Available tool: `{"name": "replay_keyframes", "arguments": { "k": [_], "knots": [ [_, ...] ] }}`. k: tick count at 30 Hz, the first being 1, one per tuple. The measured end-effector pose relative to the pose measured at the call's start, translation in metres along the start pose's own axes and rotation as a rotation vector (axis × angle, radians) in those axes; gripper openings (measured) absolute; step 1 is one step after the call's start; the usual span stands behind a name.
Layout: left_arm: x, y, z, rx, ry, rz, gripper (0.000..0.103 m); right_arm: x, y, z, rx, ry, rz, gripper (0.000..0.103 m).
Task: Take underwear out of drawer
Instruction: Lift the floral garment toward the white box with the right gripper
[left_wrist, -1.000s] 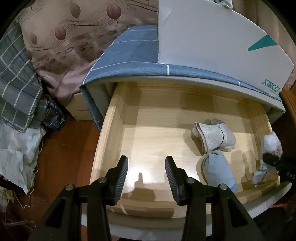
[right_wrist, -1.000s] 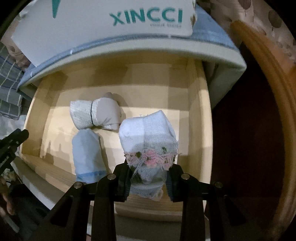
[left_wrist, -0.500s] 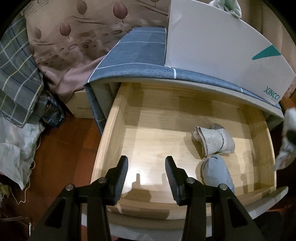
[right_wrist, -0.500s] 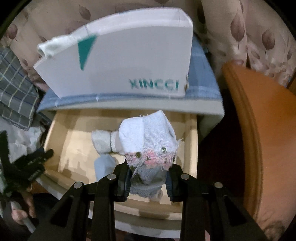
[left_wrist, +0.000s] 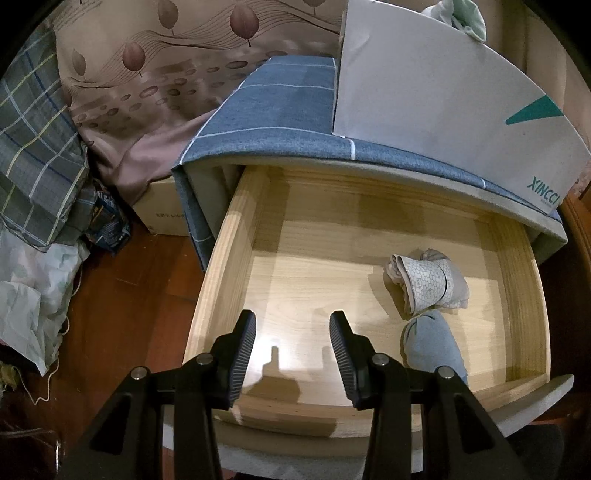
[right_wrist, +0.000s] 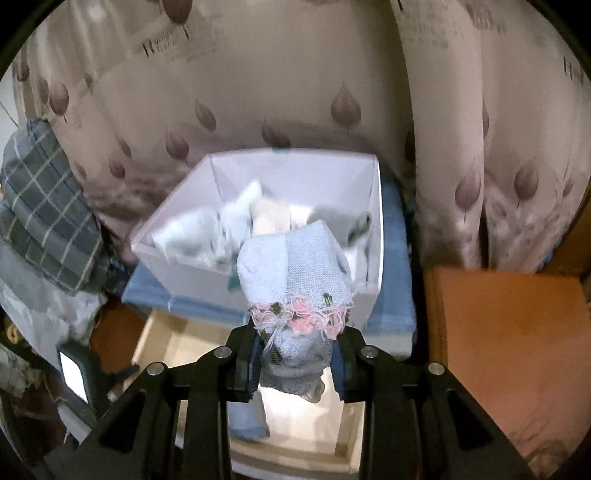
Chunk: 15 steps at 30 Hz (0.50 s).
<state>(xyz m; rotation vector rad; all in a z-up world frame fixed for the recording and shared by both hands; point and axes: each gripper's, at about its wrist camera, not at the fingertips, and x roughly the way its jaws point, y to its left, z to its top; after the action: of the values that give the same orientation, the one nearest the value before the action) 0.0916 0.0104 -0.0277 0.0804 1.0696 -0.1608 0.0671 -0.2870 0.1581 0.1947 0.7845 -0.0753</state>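
Note:
My right gripper (right_wrist: 293, 350) is shut on a rolled white underwear with pink lace trim (right_wrist: 295, 273), held high above the open wooden drawer (right_wrist: 166, 339) and in front of the white box (right_wrist: 295, 162). My left gripper (left_wrist: 291, 352) hangs open and empty over the drawer's front left part (left_wrist: 229, 266). Two rolls lie at the drawer's right: a beige patterned underwear (left_wrist: 424, 282) and a light blue underwear (left_wrist: 434, 345) in front of it.
The white box (left_wrist: 443, 92) stands on the blue checked cabinet top (left_wrist: 280, 107) and holds several folded pieces (right_wrist: 221, 225). A leaf-print curtain (right_wrist: 295, 74) hangs behind. An orange wooden surface (right_wrist: 509, 332) lies to the right, plaid cloth (left_wrist: 33, 155) and bags to the left.
My right gripper has lifted the white lace-trimmed roll out of the drawer, up to the level of the white box's opening. It has left the left wrist view. The left gripper stayed put.

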Motion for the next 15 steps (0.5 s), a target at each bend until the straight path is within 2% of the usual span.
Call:
{"name": "replay_keyframes", "arguments": {
  "k": [8, 11, 15],
  "knots": [
    [0.0, 0.002, 0.001, -0.014, -0.006, 0.003, 0.042, -0.002, 0.009, 0.055, -0.003, -0.069, -0.033, 0.029],
    [0.001, 0.002, 0.001, -0.017, -0.006, 0.002, 0.042, 0.012, 0.011, 0.066, -0.01, -0.06, -0.058, 0.03],
    [0.0, 0.002, 0.001, -0.018, -0.007, -0.002, 0.042, 0.042, 0.012, 0.072, -0.016, -0.005, -0.093, 0.03]
  ]
}}
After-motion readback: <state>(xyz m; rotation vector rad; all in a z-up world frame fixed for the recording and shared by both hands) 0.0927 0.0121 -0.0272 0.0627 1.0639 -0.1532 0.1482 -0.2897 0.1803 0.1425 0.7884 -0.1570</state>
